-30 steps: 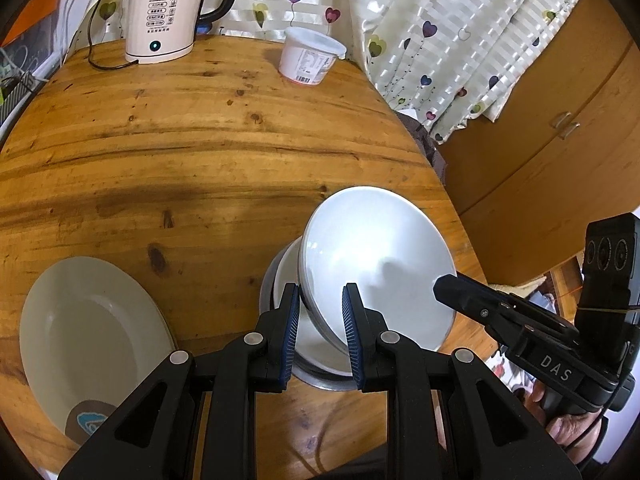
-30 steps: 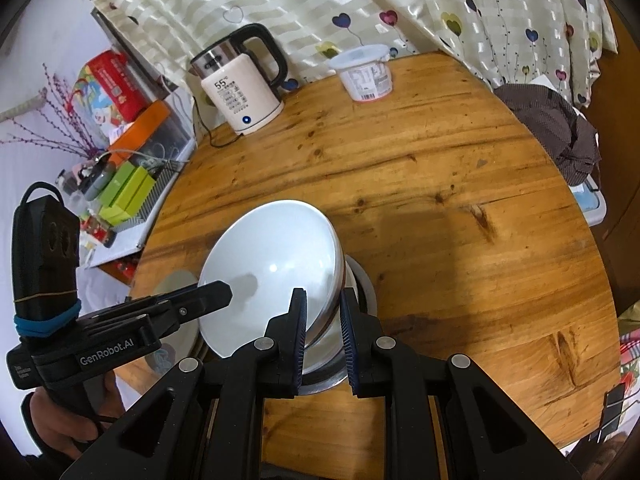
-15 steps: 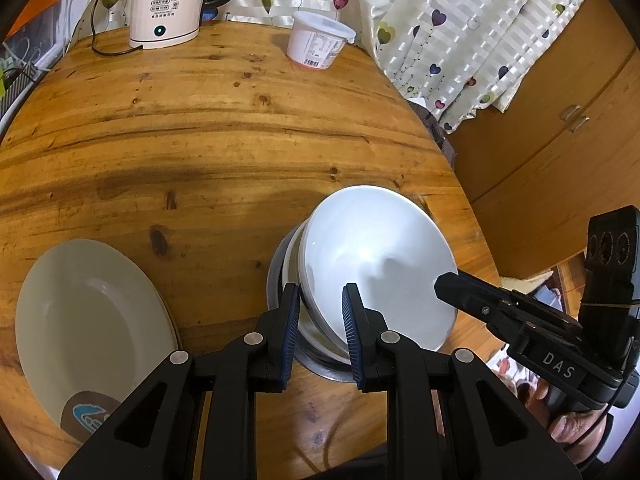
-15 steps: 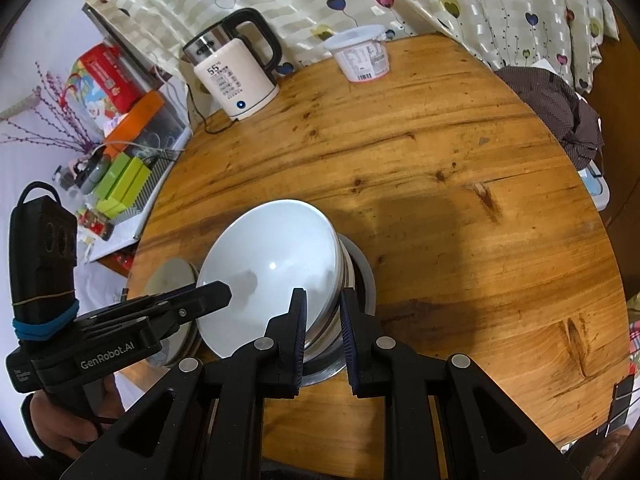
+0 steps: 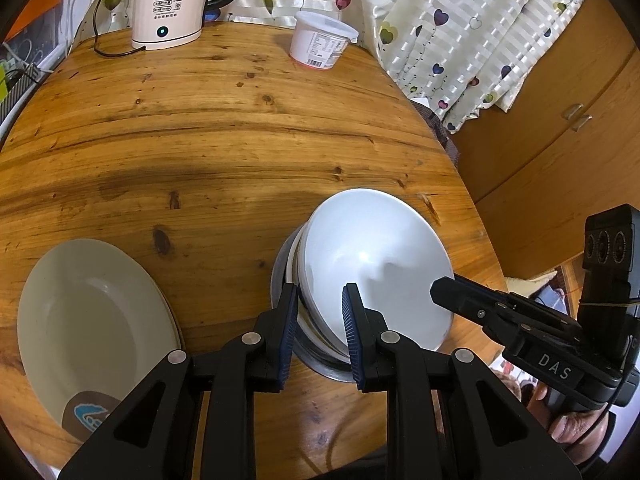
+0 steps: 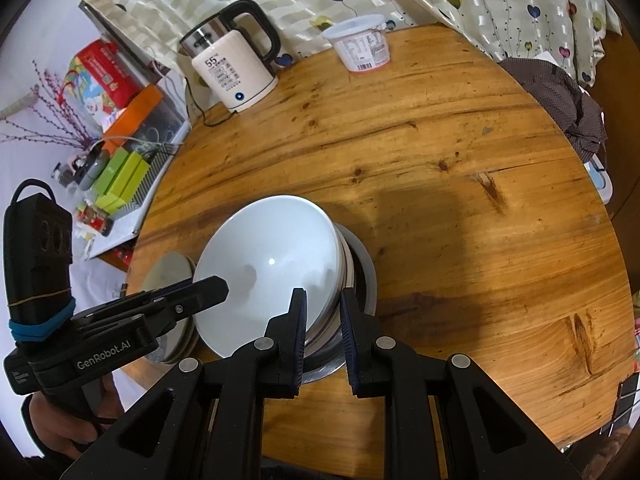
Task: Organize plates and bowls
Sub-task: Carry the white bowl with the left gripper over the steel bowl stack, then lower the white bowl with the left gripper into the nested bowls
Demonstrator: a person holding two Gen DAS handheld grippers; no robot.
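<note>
A stack of white bowls [image 5: 372, 268] sits in a metal dish [image 5: 320, 364] on the round wooden table [image 5: 224, 132]. My left gripper [image 5: 320, 320] is shut on the near left rim of the bowl stack. My right gripper [image 6: 323, 322] is shut on the stack's right rim [image 6: 340, 264]. The right gripper also shows in the left wrist view [image 5: 444, 294], and the left gripper in the right wrist view [image 6: 216, 284]. A cream plate [image 5: 92, 328] lies flat at the table's left edge, also in the right wrist view [image 6: 168, 272].
A white electric kettle [image 5: 168, 4] with its cord and a white plastic tub [image 5: 320, 42] stand at the table's far side by the curtain. A brown cloth [image 6: 560, 100] hangs off the right edge. A cluttered shelf [image 6: 120, 168] is left of the table.
Both grippers and the bowl stack have come down toward the metal dish; the stack now sits lower in it. Both grips stay shut.
</note>
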